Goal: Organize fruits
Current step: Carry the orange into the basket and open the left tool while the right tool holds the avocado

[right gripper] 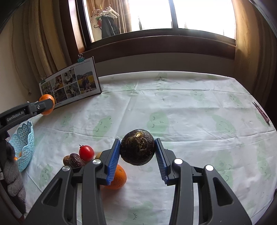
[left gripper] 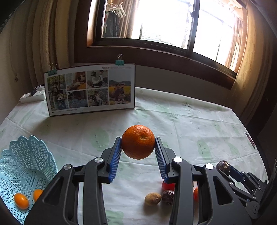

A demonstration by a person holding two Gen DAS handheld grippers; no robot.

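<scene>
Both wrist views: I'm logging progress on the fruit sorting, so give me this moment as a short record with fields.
left gripper: shut on the orange, lifted off the table
right gripper: shut on the dark round fruit, lifted
blue basket: holds two small orange fruits
loose on tablecloth: red tomato, second orange, wrinkled dark fruit, small tan fruit
backdrop: photo board

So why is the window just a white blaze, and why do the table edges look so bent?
Left wrist view: the window is blown out by daylight, and the fisheye lens curves the table while the held orange stays sharp. Right wrist view: same white glare at the window, dark rounded corners, and a highlight on the dark fruit.
</scene>
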